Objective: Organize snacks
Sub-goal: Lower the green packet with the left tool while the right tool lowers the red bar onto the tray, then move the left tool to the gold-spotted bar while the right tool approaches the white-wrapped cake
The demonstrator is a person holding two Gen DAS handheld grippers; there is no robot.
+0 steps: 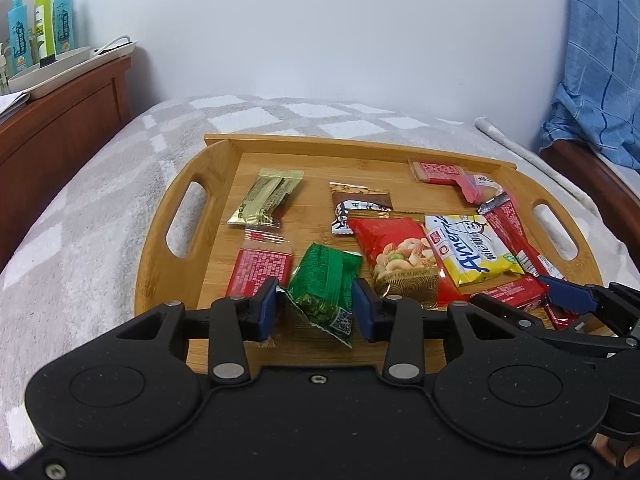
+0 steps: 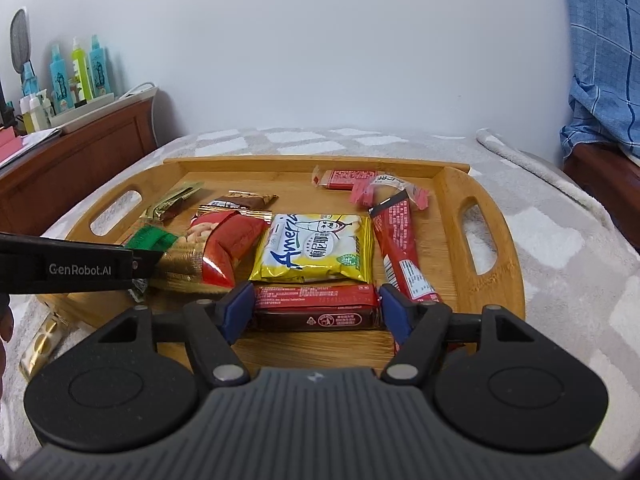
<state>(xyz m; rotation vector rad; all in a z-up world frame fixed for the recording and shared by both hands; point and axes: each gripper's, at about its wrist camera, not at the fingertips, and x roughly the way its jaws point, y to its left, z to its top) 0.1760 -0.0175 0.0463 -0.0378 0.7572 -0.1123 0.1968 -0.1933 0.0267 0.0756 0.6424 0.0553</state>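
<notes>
The grey-and-white checked blanket [image 1: 100,208] lies under everything I work on. On it, directly ahead of both my grippers, sits the oval bamboo serving tray with 2 cut-out handles [image 1: 160,248], and all the snacks I can see lie on its floor.

Ahead of my left gripper [image 1: 316,306], between the 2 units, lie the large red nut pouch with a gold lower band [image 1: 396,256] and the yellow foil wafer packet with blue lettering [image 1: 468,252]; a long red stick sachet [image 2: 404,244] lies ahead and to the right of my right gripper [image 2: 314,310].

The crumpled green foil pea packet [image 1: 324,292] sits between the pads of my left gripper. Its long axis runs diagonally, far end leaning right, near corner pointing toward me. The pads stand apart, just beside its flanks; I see no clear squeeze, so I judge it not yet clamped.

The flat dark-red rectangular snack bar [image 2: 316,306] lies crosswise between the pads of my right gripper, long axis running pad to pad. The jaws stand wide, a pad at each short end, with no clear pressure visible.

Judgement: each gripper is nearest its own item, so each needs only to close. The right spans the bar lengthwise, so the wrapper ends may buckle.
</notes>
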